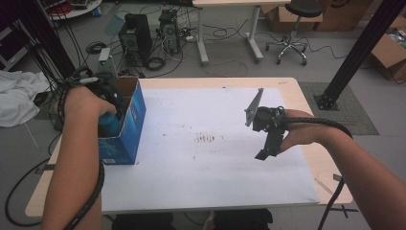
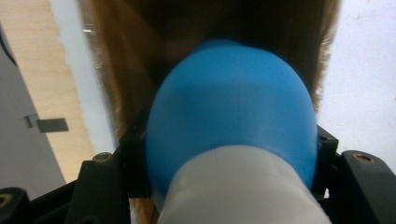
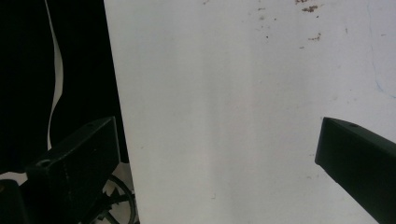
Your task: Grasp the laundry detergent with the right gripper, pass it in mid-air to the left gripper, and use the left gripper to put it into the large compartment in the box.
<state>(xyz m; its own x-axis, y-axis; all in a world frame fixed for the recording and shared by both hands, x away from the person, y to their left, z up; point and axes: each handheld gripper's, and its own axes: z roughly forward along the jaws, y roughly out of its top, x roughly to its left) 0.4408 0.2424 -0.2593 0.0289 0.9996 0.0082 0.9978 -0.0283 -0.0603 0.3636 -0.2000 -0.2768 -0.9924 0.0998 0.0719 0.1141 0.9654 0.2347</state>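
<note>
text: none legible | blue box (image 1: 128,125) — side print too blurred to read

From my remote seat I see a light wooden table (image 1: 306,103) topped with a white sheet (image 1: 210,158) that carries a few faint brownish marks near its middle. Beyond it the grey floor (image 1: 230,57) is strewn with black cables. Two dark computer towers (image 1: 136,36) stand there, just beside the white metal legs of a second desk (image 1: 225,28). A black swivel stool on a chromed five-star base (image 1: 292,28) sits to the right, near brown cardboard boxes (image 1: 390,55). A black slanted metal post (image 1: 364,48) rises at the right edge, and crumpled white cloth (image 1: 19,96) lies at the left. The light is even and soft
</note>
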